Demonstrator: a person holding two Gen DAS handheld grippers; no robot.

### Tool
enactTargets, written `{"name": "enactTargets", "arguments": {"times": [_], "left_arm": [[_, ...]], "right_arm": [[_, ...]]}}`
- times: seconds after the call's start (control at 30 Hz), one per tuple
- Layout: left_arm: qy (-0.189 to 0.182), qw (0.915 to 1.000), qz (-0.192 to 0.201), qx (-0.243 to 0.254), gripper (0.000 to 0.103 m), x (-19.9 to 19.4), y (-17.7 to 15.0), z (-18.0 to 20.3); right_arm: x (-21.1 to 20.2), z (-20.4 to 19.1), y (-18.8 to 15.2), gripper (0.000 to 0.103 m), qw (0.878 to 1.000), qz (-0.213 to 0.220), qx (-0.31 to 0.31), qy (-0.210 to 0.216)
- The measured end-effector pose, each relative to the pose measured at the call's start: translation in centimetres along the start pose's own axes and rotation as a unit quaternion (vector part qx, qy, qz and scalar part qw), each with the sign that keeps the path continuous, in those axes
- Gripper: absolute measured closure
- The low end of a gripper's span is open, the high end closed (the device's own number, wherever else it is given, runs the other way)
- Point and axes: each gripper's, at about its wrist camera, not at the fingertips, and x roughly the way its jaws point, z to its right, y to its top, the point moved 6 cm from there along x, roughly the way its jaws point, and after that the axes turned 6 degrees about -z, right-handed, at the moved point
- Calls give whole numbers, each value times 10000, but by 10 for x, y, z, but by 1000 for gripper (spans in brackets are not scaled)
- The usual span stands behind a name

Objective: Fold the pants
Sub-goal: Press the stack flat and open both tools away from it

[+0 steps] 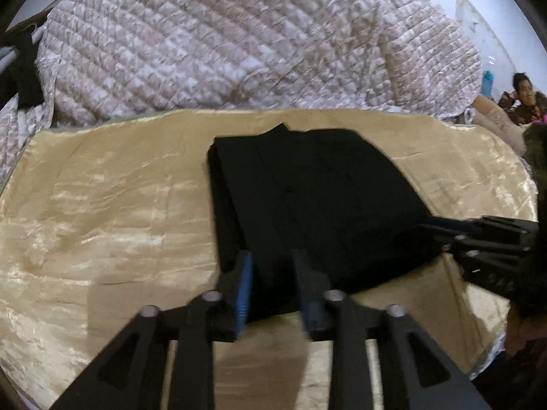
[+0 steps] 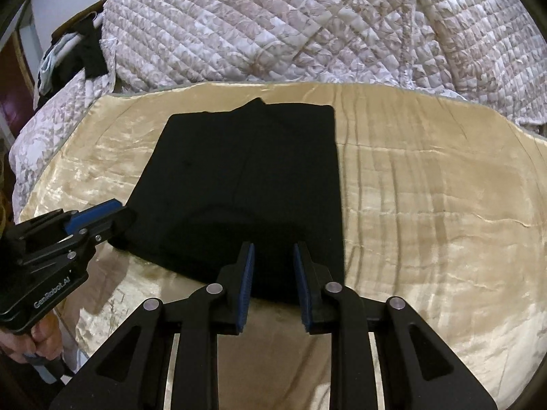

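Golden satin spread (image 2: 427, 177) under folded pants (image 2: 246, 171).

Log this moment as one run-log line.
task: fold pants | black pants: folded, flat on gold satin cloth | left tongs: open, at near edge | right tongs: open, at near edge

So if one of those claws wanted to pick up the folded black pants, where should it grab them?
Probably the near edge of the folded black pants, approached low from the front. They lie flat on the gold satin cloth, so only the layered edges offer thickness to pinch. The right gripper already sits at that edge, jaws open; the left gripper does too.
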Motion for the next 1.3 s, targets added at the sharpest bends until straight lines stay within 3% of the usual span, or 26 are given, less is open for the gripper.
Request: {"name": "enactTargets", "arguments": {"times": [0.27, 0.43, 0.53, 0.63, 0.73, 0.87, 1.13, 1.3], "left_arm": [[28, 10000, -5, -91, 67, -3, 2, -7], [350, 9988, 60, -351, 68, -12, 9, -28], [95, 9985, 224, -498, 68, -23, 12, -27], [-263, 9982, 469, -284, 68, -36, 14, -6], [-512, 9976, 462, -47, 68, -34, 9, 14], [-361, 9993, 45, 131, 68, -9, -6, 21], [-257, 9992, 169, 252, 68, -8, -7, 25], [-331, 9993, 113, 135, 68, -14, -9, 23]], "right_arm": [[-14, 11, 2, 81, 9997, 146, 156, -120], [-22, 35, 0, 81, 9978, 190, 589, -247], [-30, 35, 3, 83, 9972, 360, 634, -137], [-33, 23, 8, 88, 9976, 491, 492, -15], [-26, 10, 8, 91, 9985, 422, 332, 115], [-6, 1, -3, 91, 9998, 52, 176, 69], [-2, 7, -8, 91, 9990, 16, 309, 324], [-13, 4, -8, 91, 9992, 118, 304, 238]]}}
